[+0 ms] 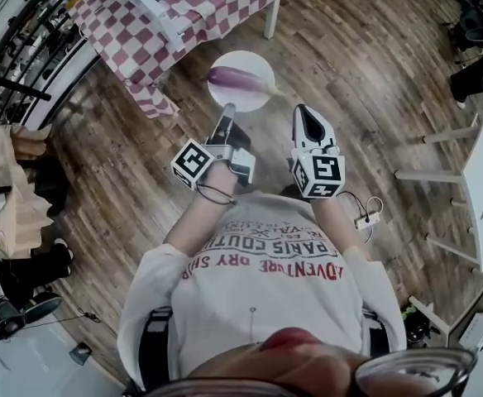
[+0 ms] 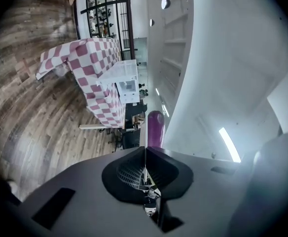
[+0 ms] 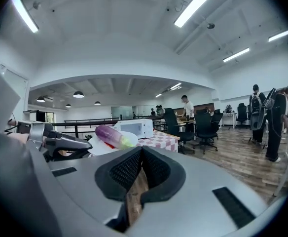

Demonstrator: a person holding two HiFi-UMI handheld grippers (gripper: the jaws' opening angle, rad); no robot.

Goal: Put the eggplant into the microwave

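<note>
over the floor (image 1: 349,73), left gripper (image 1: 227,110) clamps the plate (image 1: 246,59) under the eggplant (image 1: 235,78); right gripper (image 1: 305,111) closed, empty

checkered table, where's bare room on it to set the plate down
Bare cloth shows on the checkered table on either side of the microwave. The wood floor ahead is open. The plate is taken up by the eggplant, its rim in the left gripper.
</note>
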